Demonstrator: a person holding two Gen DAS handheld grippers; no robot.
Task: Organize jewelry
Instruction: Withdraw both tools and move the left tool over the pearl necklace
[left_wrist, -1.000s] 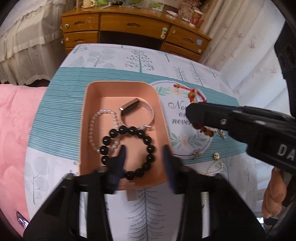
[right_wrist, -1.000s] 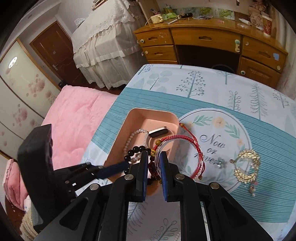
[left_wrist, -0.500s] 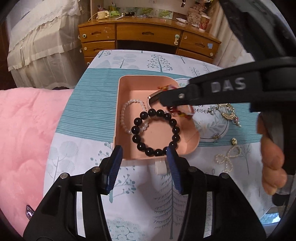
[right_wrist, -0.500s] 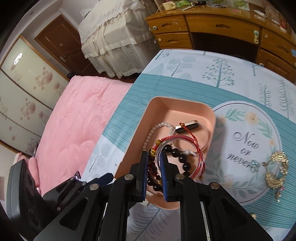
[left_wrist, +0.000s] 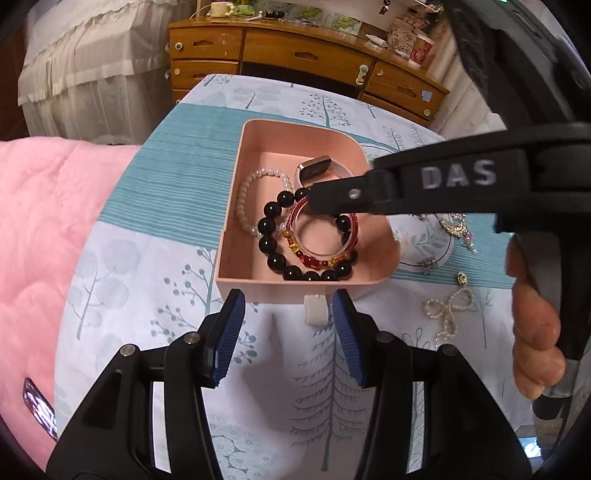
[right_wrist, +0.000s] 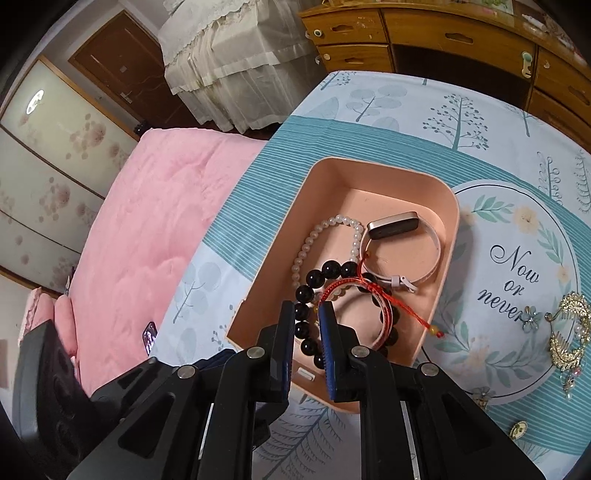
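Observation:
A pink tray (left_wrist: 236, 206) (right_wrist: 448, 236) on the table holds a black bead bracelet (left_wrist: 267, 225) (right_wrist: 304, 293), a white pearl bracelet (left_wrist: 243, 199) (right_wrist: 306, 243), a band with a dark face (left_wrist: 314, 168) (right_wrist: 395, 225) and a red cord bracelet (left_wrist: 321, 258) (right_wrist: 386, 310) lying on the black beads. My right gripper (right_wrist: 307, 314) (left_wrist: 314, 195) hovers over the tray with its jaws slightly apart, the red cord at its tips. My left gripper (left_wrist: 288, 302) is open and empty just in front of the tray.
To the right of the tray lie a gold hair comb (right_wrist: 569, 332) (left_wrist: 456, 227), a pearl bow (left_wrist: 447, 314), small flower pieces (right_wrist: 530, 315) and a gold stud (right_wrist: 519, 430). A pink bed (right_wrist: 147, 221) is at left, a wooden desk (left_wrist: 303, 55) behind.
My right gripper carried the red cord bracelet from the table over the tray, lowered it onto the black beads and parted its jaws. My left gripper drew back from the tray.

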